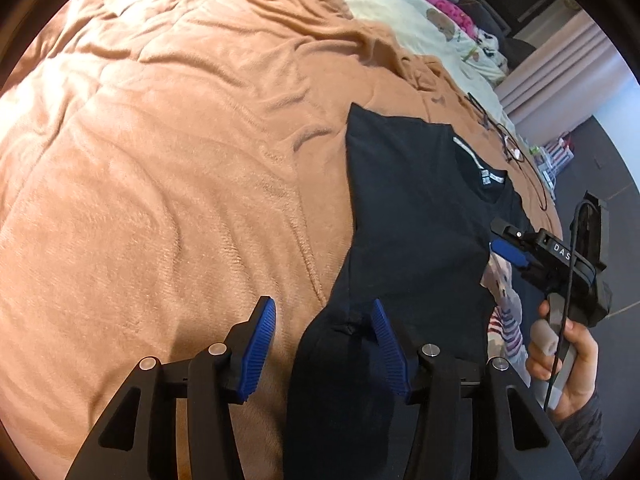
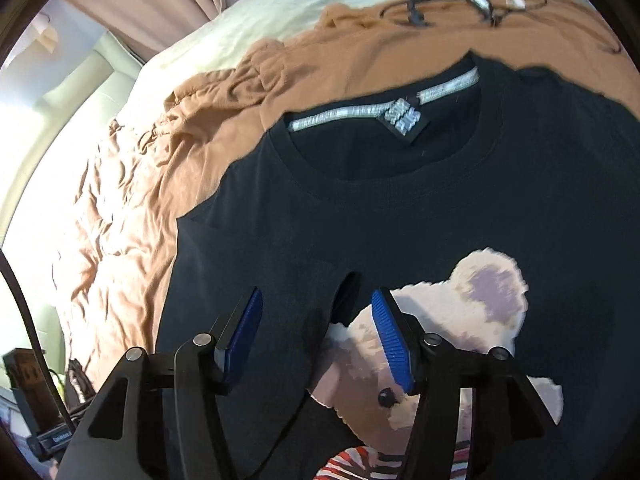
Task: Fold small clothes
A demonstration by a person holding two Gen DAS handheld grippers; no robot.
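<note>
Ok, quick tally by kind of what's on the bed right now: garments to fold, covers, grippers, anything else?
Garments: 1, the black T-shirt with a bear print
Covers: 2, tan blanket and cream bedding
Grippers: 2, left gripper and right gripper, both open
Cables: 1, dark cable
Total: 6
</note>
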